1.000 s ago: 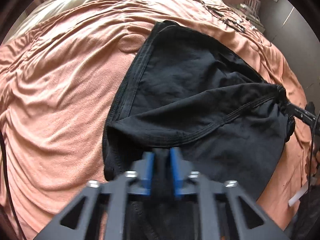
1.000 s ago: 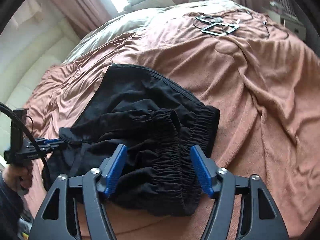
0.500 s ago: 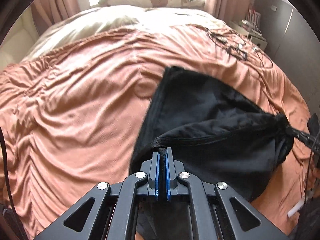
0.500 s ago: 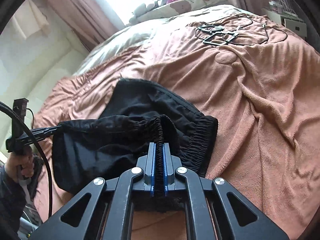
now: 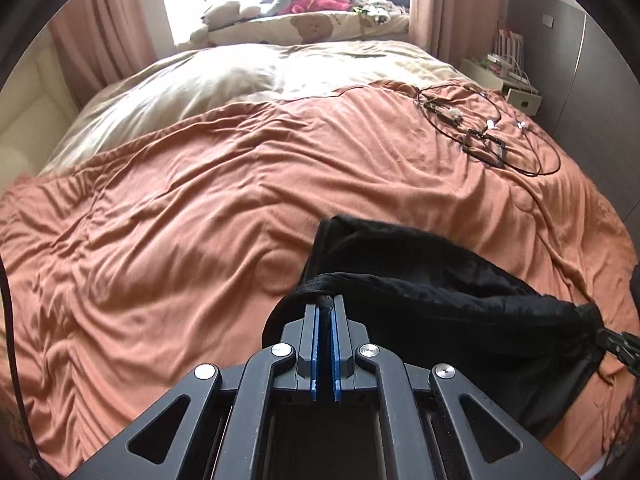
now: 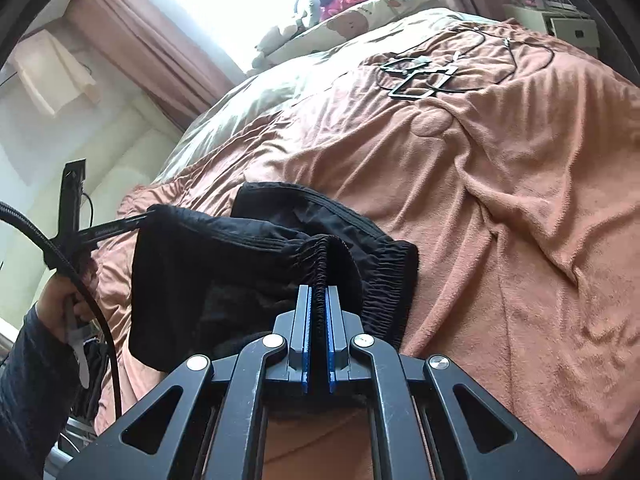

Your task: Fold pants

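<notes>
Both ends pinched: the left gripper (image 5: pixel 324 307) clamps the hem of the black pants (image 5: pixel 440 304), the right gripper (image 6: pixel 318 294) the elastic waistband, above the bed (image 5: pixel 200 220). Best carried level and taut (no sagging).

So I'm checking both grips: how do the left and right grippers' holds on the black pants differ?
The left gripper pinches a flat stitched hem of the black fabric pants; the right gripper pinches the gathered elastic waistband. Shared: jaws shut on fabric, pants stretched between them above the orange blanket.
</notes>
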Demonstrator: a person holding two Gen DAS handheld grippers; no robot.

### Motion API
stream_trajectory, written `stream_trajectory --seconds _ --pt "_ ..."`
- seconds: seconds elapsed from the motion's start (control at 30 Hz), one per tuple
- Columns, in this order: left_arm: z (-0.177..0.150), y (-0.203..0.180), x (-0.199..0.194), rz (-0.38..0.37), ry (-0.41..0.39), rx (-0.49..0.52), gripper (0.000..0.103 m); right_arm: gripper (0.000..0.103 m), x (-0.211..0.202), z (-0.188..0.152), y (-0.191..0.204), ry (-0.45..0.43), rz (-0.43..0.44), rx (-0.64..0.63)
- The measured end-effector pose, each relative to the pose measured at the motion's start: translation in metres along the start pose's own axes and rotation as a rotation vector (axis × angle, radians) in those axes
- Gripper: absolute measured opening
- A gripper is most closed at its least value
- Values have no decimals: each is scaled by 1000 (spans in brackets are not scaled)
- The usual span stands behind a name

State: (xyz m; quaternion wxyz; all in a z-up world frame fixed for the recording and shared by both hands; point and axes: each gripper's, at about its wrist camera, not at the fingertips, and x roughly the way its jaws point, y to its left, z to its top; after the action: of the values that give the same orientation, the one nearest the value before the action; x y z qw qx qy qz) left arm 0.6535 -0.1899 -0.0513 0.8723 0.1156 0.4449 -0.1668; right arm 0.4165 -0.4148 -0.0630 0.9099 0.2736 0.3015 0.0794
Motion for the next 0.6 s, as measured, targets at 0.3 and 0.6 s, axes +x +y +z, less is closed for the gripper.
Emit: stream_trajectory --seconds 0.3,0.6 --pt "28 -21 59 25 29 56 5 3 8 2 -15 -39 -26 81" --pt "48 -39 108 74 66 114 5 3 19 -1 -27 -103 -40 149"
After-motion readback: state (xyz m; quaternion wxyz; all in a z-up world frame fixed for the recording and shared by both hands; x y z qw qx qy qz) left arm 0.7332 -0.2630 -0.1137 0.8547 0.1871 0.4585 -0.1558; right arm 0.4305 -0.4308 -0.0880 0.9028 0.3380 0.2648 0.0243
